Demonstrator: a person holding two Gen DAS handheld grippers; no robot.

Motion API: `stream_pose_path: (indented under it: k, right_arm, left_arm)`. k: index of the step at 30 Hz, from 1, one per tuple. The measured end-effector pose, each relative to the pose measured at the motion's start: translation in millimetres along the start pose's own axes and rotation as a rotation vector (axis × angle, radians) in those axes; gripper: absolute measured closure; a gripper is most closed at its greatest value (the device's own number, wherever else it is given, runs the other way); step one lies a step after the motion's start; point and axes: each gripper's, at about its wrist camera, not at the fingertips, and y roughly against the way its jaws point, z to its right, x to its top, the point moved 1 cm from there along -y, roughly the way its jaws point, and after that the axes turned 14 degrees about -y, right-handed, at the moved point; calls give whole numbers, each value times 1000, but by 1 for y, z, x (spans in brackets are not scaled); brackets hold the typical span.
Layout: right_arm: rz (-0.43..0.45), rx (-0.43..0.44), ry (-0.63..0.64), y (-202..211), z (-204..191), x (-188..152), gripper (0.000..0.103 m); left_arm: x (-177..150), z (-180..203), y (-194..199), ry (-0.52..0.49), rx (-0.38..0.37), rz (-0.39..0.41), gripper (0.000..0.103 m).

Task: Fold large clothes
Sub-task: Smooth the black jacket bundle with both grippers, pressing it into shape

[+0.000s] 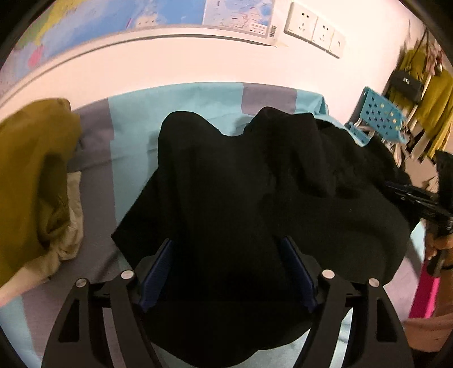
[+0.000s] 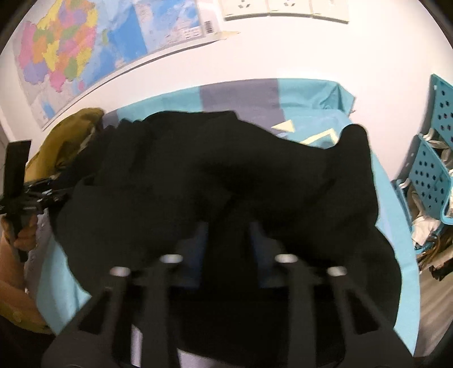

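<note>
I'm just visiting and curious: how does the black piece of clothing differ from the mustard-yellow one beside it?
The black garment is spread wide across the middle of the bed sheet; the mustard garment is bunched in a heap at the sheet's left edge. The black one lies between the fingers of the left gripper and the right gripper; neither touches the mustard one. The black one looks larger as it lies. Both are rumpled and unfolded, resting on the same striped sheet.

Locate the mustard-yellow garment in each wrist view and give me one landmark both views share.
Left wrist view: the mustard-yellow garment fills the left edge, bunched on the striped bedsheet, left of the black garment.
Right wrist view: it sits smaller at upper left, behind the black garment's far corner.
Shared landmark: the wall map above the bed.
</note>
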Motion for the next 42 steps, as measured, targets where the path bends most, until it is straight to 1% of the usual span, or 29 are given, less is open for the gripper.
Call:
stream_pose_path:
  k: [1, 2, 3, 4, 5, 7, 9, 10, 12, 13, 14, 15, 16, 17, 18, 22, 23, 24, 26, 28, 30, 31, 32, 34, 35, 36, 38, 40, 42]
  right_arm:
    - [9, 9, -1, 1, 0, 2, 84]
    - [19, 11, -4, 3, 1, 3, 88]
    - [34, 18, -9, 7, 1, 6, 100]
    - [55, 2, -13, 10, 2, 9, 100]
    - [81, -2, -22, 15, 3, 13, 100]
    - [121, 25, -53, 24, 6, 23, 100]
    - [141, 22, -61, 26, 7, 31, 100]
    - [133, 23, -61, 23, 8, 32, 100]
    - [93, 22, -58, 12, 9, 29, 98]
    - [83, 9, -60, 9, 11, 26, 98]
    - [80, -3, -67, 9, 13, 23, 94]
    - [80, -2, -75, 10, 16, 19, 91]
    - [85, 5, -84, 13, 17, 17, 90]
    - [92, 18, -92, 19, 19, 14, 83]
    - [98, 25, -91, 25, 19, 12, 73]
    - [141, 43, -81, 52, 20, 1, 63]
    - [154, 49, -86, 59, 21, -3, 57]
    - [172, 37, -89, 67, 23, -7, 52]
    - [200, -15, -91, 77, 28, -13, 46]
    - [227, -43, -109, 87, 36, -20, 41]
    - [216, -53, -138, 90, 47, -25, 19]
    - [189, -60, -159, 86, 55, -28, 19]
    - [157, -58, -181, 78, 62, -32, 22]
    - [103, -40, -214, 63, 71, -36, 43]
    - [88, -9, -232, 57, 74, -36, 65]
    - [93, 12, -232, 54, 73, -35, 77]
    - [111, 7, -184, 55, 63, -27, 85]
    - [163, -1, -151, 63, 53, -13, 87]
    - [229, 26, -154, 75, 47, 5, 88]
  left_arm:
    - [0, -1, -1, 12, -8, 4, 50]
    - [1, -1, -2, 25, -27, 8, 60]
    - [2, -2, -1, 30, -23, 9, 74]
    - [5, -2, 0, 27, 1, 11, 90]
    - [9, -2, 2, 23, 30, 14, 94]
    - [19, -7, 6, 34, 42, 26, 98]
    - [26, -16, 12, 50, 57, 49, 97]
    - [27, -20, 11, 71, 60, 42, 93]
    - [24, -21, 11, 70, 28, 27, 87]
    - [19, -17, 15, 48, 29, 36, 79]
    - [12, -13, 21, 26, 28, 48, 69]
    - [6, -11, 27, 16, 23, 59, 50]
    - [-1, -8, 34, 5, 18, 80, 45]
    - [-8, -7, 40, -3, 20, 93, 45]
    - [-17, -6, 46, -7, 25, 96, 44]
    - [-42, 2, 54, -15, 24, 87, 43]
    - [-47, 5, 52, -22, 32, 75, 43]
    - [-50, 6, 50, -25, 42, 66, 43]
    - [-52, 4, 43, -13, 50, 48, 42]
    - [-54, 0, 40, 16, 35, 39, 41]
    - [-55, -3, 39, 30, 23, 45, 41]
    - [-55, -3, 38, 31, 23, 44, 43]
    - [-54, -2, 36, 28, 25, 40, 44]
    - [-53, 1, 33, 24, 31, 24, 48]
    - [-51, 2, 31, 23, 36, 17, 49]
    - [-50, 2, 32, 25, 37, 17, 54]
    - [-46, 1, 33, 38, 51, 19, 64]
    - [-41, 0, 35, 47, 64, 17, 75]
    - [-35, -2, 36, 63, 77, 17, 81]
